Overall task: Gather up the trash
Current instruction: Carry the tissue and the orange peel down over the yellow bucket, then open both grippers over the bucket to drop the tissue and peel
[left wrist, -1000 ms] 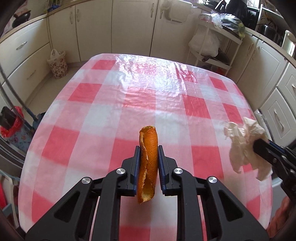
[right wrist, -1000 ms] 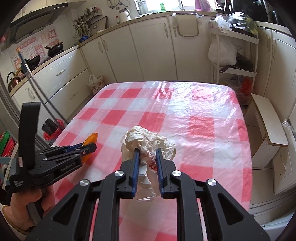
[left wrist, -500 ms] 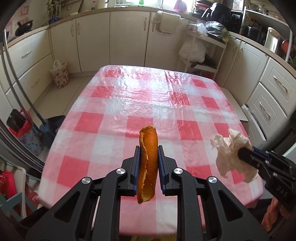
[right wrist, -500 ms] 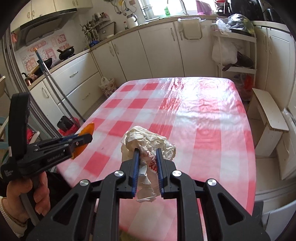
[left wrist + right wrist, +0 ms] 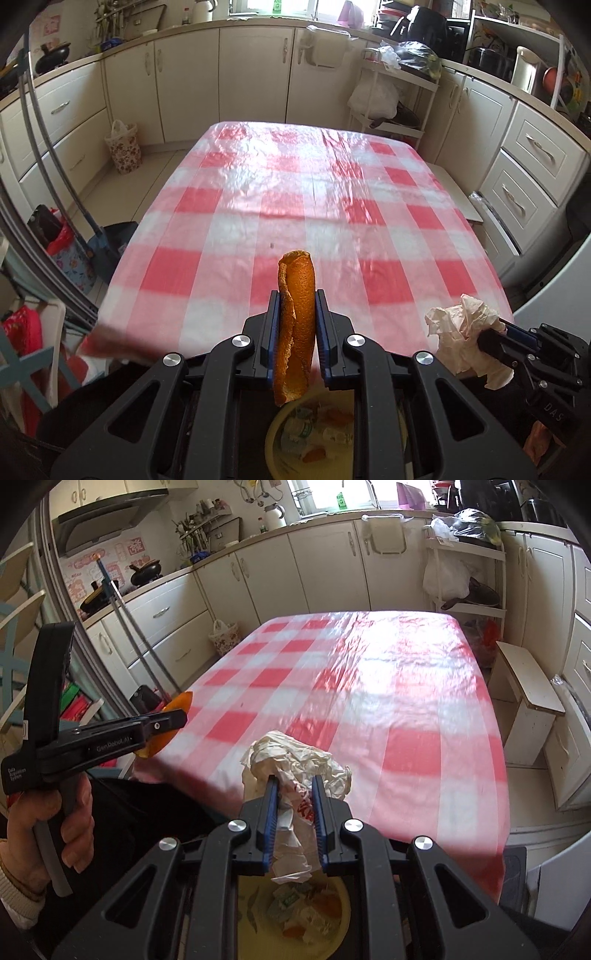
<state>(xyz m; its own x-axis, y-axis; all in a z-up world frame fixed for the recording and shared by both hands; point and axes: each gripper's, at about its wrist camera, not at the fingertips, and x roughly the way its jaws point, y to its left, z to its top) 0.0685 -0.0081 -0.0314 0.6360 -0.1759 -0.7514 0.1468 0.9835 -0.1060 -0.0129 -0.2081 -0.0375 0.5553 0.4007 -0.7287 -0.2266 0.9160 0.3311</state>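
Both tools (image 5: 297,325) (image 5: 293,808) above yellow bin (image 5: 341,928).

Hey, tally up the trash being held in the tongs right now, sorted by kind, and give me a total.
Orange peel: 1, in the left tongs
Crumpled paper wrapper: 1, in the right tongs
Total: 2

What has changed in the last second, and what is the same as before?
Both grippers pulled back from above the table to beyond its near edge; a yellow bin with trash now shows below them. Unchanged: left gripper clamps the orange peel, right gripper the crumpled paper.
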